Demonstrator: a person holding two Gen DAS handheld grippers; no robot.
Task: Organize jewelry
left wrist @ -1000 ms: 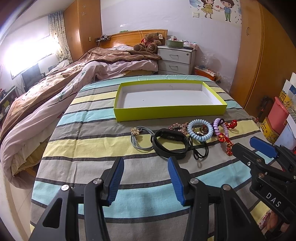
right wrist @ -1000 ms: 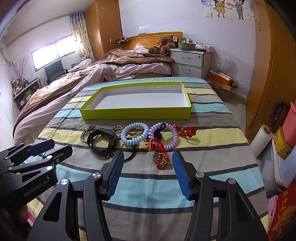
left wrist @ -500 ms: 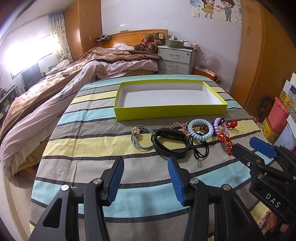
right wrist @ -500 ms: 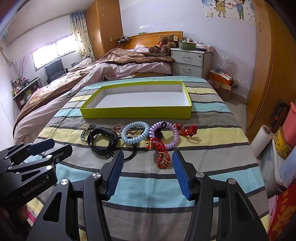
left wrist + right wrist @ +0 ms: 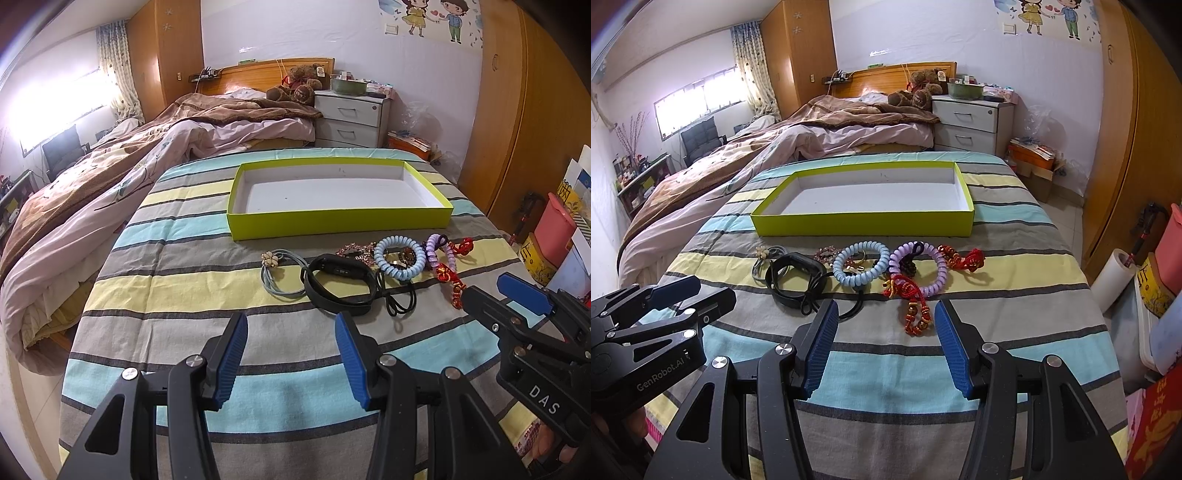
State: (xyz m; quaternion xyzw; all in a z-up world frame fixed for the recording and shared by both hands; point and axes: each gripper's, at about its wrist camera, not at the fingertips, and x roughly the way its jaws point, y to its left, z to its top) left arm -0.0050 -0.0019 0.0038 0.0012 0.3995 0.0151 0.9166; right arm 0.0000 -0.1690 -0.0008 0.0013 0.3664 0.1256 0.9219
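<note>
Your right claw (image 5: 882,343), spread wide and empty, has the red knotted bracelet (image 5: 914,308) lying at twelve o'clock, long axis toward you, nearer than your equally wide left claw (image 5: 291,360), short of the green tray (image 5: 864,223).

A striped cloth (image 5: 192,280) in grey, yellow and pale blue covers the near surface; to the left lies a bed with a rumpled brown and pink quilt (image 5: 122,184); at its far end a brown teddy bear (image 5: 299,88) sits against a wooden headboard (image 5: 886,75); right of the bear stands a white two-drawer nightstand (image 5: 971,125); a wooden wardrobe (image 5: 546,122) fills the right side; a cartoon wall sticker (image 5: 1049,16) hangs on the far wall.
</note>
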